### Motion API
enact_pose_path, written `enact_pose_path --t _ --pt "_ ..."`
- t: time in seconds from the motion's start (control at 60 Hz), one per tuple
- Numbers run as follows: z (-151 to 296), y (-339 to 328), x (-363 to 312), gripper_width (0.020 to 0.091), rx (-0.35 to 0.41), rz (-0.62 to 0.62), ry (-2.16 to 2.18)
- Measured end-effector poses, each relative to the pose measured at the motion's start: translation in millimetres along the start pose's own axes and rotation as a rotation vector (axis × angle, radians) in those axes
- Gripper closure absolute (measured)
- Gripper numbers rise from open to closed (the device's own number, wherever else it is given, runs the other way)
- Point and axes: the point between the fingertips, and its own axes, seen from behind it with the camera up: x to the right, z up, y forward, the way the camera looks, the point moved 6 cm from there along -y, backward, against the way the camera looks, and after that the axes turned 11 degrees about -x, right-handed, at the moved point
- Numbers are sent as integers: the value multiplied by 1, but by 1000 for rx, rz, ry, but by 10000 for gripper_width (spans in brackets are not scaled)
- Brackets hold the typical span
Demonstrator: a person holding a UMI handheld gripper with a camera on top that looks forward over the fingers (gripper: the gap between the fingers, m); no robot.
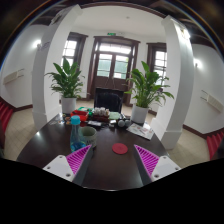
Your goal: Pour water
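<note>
A blue water bottle point(75, 130) stands on the dark round table point(105, 165), just beyond my left finger. A green mug point(88, 134) sits right beside it, to its right. A round red coaster point(120, 148) lies flat on the table ahead, between the lines of my two fingers. My gripper point(113, 160) is held low over the table's near side, open, with nothing between the magenta pads point(79, 158).
Small objects clutter the far side of the table point(105, 118), with a dark chair behind. Two potted plants point(67, 85) point(147, 90) in white pots flank white pillars. Glass doors point(113, 62) stand at the back of the room.
</note>
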Motion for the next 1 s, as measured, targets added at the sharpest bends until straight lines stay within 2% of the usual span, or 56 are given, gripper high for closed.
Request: enact_pose_path --t 0.133,0.333,0.4,0.5,0.7,0.8,0.867,0.917,0.967,1.0 --pt "-7 5 -15 274 24 28 42" --pt "-20 24 -82 275 69 161 91" --pt "-22 35 -102 276 59 193 83" --pt "-21 58 -115 279 29 157 53" --pt "1 114 -133 288 54 110 59" --pt "2 139 -138 295 41 93 65" --pt "2 153 -139 329 44 79 71" --pt "2 160 -139 397 53 61 82" --pt "4 165 -135 551 82 21 82" --pt "5 165 -135 571 102 25 80"
